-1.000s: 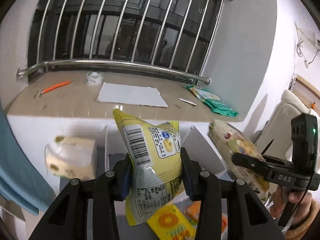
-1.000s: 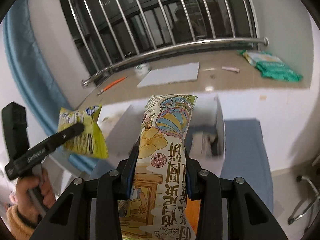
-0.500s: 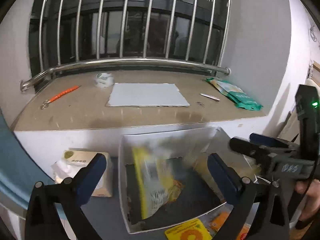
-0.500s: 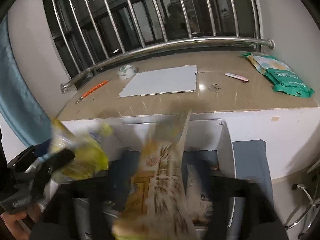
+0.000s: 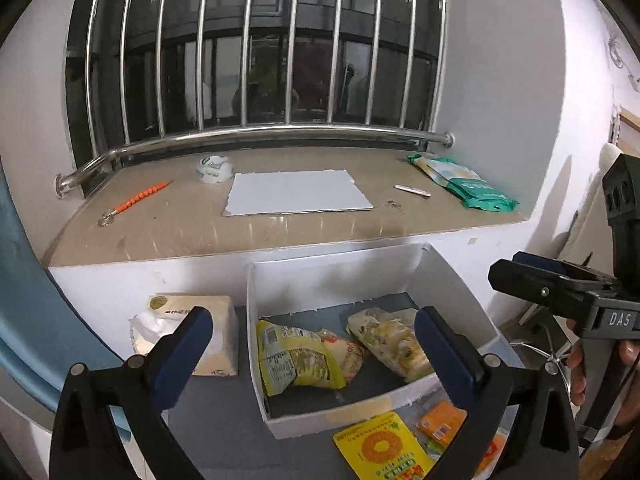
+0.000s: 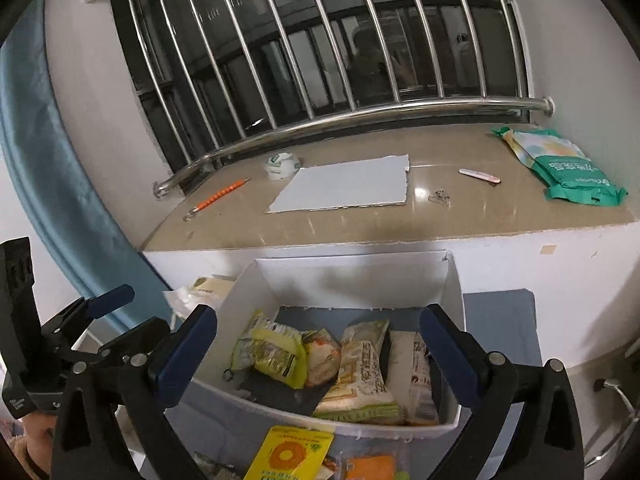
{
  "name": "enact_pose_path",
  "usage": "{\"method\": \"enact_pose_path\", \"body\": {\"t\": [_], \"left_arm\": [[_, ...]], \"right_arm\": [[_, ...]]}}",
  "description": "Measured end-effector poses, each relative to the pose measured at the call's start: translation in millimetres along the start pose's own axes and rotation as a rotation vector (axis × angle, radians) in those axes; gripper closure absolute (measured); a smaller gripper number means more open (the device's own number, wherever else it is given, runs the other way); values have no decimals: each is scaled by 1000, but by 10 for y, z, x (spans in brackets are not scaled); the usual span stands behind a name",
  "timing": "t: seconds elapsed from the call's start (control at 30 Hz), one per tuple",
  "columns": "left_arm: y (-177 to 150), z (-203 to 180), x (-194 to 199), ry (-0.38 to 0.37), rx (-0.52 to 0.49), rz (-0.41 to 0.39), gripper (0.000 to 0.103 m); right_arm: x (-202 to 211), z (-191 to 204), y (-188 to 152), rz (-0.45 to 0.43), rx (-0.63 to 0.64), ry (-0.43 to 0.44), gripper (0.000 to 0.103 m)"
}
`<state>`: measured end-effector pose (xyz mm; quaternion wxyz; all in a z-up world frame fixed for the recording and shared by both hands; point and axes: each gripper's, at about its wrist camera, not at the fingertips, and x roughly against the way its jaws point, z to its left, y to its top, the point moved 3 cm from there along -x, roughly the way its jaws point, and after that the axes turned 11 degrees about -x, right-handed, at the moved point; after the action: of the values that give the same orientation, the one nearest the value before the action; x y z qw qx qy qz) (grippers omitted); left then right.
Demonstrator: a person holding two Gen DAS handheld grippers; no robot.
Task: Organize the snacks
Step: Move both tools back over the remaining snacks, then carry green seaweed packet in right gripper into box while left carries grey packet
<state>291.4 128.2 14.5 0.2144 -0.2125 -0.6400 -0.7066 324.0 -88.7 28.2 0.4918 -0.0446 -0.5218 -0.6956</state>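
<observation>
From my left wrist view, the left gripper (image 5: 312, 344) has one finger (image 5: 182, 350) covering part of the tissue pack (image 5: 216, 328) and the other (image 5: 444, 354) covering the right end of the pale bag (image 5: 386, 338) in the box (image 5: 340, 276). The orange packs (image 5: 442, 426) are half behind that finger; their print is too small for me to read. The right gripper (image 5: 520, 276) runs off the right edge. In my right wrist view, the yellow card (image 6: 290, 456) is cut by the bottom edge, the box's near wall (image 6: 280, 408) hides the bags' lower ends, and the tissue pack (image 6: 200, 290) barely peeks past the box
</observation>
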Motion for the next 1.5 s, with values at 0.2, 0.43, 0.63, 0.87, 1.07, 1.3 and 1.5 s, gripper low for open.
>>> {"method": "enact_pose_path", "body": {"t": [0.2,0.43,0.63,0.87,1.07,1.3,1.5], "left_arm": [[-177,-126,364,-20,-15,-23,0],[-699,-291,833,-43,13,-45,0],[-1217,-347,1028,-75,90,-32,0],[-1594,-346,1179,-109,89,-7,0],[-1851,-279,1252,-78,115,30,0],[-2109,-224,1303,-62,123,62,0],[-2248,-194,1242,-58,135,96,0]], "right_arm": [[355,-18,-253,-13,7,66,0],[906,-73,-868,-91,93,113,0],[1053,-78,-1596,-5,104,123,0],[889,100,-2314,126,193,75,0],[473,211,-2637,262,241,59,0],[-41,160,-2779,378,258,19,0],[-146,91,-2844,383,237,8,34]]}}
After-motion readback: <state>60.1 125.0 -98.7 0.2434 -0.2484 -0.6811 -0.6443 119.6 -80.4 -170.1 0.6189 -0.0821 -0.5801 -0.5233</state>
